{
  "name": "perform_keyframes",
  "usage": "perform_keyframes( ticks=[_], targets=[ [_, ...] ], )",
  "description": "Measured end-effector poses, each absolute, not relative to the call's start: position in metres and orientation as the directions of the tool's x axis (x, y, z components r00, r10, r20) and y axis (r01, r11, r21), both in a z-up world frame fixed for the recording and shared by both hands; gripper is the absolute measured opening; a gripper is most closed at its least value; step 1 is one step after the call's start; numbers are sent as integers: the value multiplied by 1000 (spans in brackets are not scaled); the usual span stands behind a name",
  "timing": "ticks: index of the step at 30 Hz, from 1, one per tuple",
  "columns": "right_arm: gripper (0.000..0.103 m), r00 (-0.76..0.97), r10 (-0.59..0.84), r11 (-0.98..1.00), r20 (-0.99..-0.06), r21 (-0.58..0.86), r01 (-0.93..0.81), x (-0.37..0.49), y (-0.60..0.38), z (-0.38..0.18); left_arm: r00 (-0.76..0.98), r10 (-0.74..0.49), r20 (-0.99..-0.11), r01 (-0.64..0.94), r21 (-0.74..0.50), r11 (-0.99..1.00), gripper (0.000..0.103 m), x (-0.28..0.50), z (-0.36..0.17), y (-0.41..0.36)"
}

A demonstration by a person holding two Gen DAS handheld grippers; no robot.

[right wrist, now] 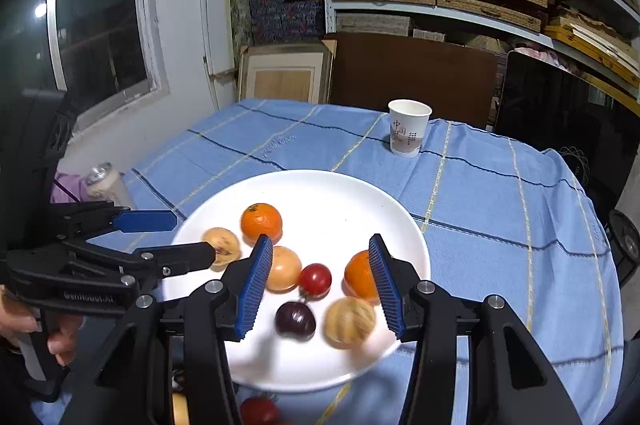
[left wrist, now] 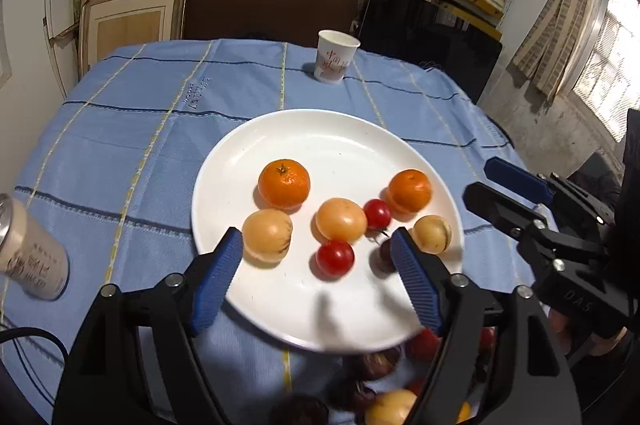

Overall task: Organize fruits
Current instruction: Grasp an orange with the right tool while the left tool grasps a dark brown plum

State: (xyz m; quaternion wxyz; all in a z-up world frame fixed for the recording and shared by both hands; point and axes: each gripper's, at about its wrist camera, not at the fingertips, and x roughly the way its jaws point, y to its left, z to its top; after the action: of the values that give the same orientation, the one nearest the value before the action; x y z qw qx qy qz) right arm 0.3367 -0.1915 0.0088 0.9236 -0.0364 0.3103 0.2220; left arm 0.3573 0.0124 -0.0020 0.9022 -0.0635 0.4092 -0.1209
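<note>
Both tongs hang released over the white plate (left wrist: 224, 161) of fruit: left gripper (left wrist: 316, 281), right gripper (right wrist: 320, 285). The right view bares a dark plum (right wrist: 295, 320); the left's finger half-hides it, showing loose fruit (left wrist: 390, 407) below the rim.

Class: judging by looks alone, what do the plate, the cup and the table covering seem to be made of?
Plate: probably glazed ceramic, smooth glossy white, though melamine could look alike.
Cup: likely paper, matte white with a thin rolled rim and printed red characters.
Table covering: woven cloth, blue with stripes, visible weave and soft creases.
</note>
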Motion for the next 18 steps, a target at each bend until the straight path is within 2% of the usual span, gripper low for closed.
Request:
perform_keyframes(
  ticks=[2,4,6,8,11,16,18],
  targets=[
    [53,710,389,897,-587,66,-437,308,-197,16,645,-277,-712,183,-208,961,78,334,5,15],
    [59,706,399,893,-586,75,-443,281,-201,19,649,-290,-704,204,-206,957,82,309,9,15],
    [64,696,409,891,-590,92,-445,248,-205,17,658,-297,-692,210,-210,955,90,279,12,19],
    [67,682,411,891,-605,106,-442,219,-205,9,664,-307,-682,217,-217,952,91,251,12,22],
    [68,661,416,890,-624,131,-437,180,-201,-13,664,-296,-687,213,-206,955,98,215,1,24],
    [68,662,341,920,-667,93,-380,155,-184,-52,650,-235,-723,163,-170,972,98,186,-37,30],
    [66,660,313,925,-683,62,-374,156,-176,-61,623,-235,-746,133,-194,972,98,183,-53,36]
  ],
)
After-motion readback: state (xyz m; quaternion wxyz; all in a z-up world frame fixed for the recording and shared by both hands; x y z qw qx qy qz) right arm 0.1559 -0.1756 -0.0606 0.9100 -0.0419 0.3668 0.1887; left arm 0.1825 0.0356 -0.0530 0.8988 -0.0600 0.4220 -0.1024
